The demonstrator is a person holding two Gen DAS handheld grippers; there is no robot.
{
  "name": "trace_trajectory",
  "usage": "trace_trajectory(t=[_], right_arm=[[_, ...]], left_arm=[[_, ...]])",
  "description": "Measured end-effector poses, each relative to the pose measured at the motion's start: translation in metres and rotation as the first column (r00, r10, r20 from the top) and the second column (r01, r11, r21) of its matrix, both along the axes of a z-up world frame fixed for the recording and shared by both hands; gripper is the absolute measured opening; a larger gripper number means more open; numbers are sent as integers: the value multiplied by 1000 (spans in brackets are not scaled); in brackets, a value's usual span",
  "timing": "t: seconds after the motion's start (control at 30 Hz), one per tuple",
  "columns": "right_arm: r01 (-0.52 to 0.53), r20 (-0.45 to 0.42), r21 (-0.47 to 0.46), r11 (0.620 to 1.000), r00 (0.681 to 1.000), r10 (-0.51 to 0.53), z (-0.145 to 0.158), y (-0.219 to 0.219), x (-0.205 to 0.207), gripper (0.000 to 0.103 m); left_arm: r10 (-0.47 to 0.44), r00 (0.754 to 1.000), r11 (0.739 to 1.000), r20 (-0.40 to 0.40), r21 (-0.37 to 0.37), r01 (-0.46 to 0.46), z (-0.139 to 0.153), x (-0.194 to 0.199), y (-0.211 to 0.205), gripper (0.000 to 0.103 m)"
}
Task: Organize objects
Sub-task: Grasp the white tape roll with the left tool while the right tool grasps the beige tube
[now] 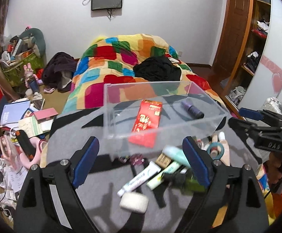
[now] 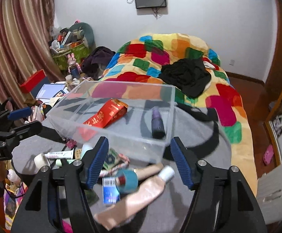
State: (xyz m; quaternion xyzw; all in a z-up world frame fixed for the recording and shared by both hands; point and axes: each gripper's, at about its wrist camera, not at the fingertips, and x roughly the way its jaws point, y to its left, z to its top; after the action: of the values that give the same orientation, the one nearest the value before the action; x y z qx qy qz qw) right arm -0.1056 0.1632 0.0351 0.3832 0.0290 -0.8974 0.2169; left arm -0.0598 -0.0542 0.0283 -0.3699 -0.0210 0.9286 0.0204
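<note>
A clear plastic box (image 1: 121,101) (image 2: 67,104) stands on a grey cloth and holds a red packet (image 1: 147,117) (image 2: 106,116) and a dark purple bottle (image 1: 192,109) (image 2: 157,123). In front of it lies a pile: a white toothpaste tube (image 1: 139,178), a white tape roll (image 1: 134,203), a teal tape roll (image 2: 128,180), a pink tube (image 2: 135,196) and a blue card (image 2: 110,191). My left gripper (image 1: 143,161) is open and empty above the pile. My right gripper (image 2: 140,161) is open and empty over the teal roll and pink tube.
A bed with a colourful patchwork quilt (image 1: 121,62) and black clothes (image 1: 157,69) lies behind the box. Cluttered books and boxes (image 1: 24,116) fill the floor at the left. A wooden wardrobe (image 1: 253,38) stands at the right.
</note>
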Motion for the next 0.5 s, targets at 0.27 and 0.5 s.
trace_trajectory(t=[0.27,0.5], right_arm=[[102,66,-33,994,993,-99,-26,35,10,65],[140,141,-21,990,981,-136,-55,44,-1,65]], left_arm=[[41,999,998,33,37,-42,-28,32,-12,89],[59,996,997,66,46,-62,-56,44,-12,89]])
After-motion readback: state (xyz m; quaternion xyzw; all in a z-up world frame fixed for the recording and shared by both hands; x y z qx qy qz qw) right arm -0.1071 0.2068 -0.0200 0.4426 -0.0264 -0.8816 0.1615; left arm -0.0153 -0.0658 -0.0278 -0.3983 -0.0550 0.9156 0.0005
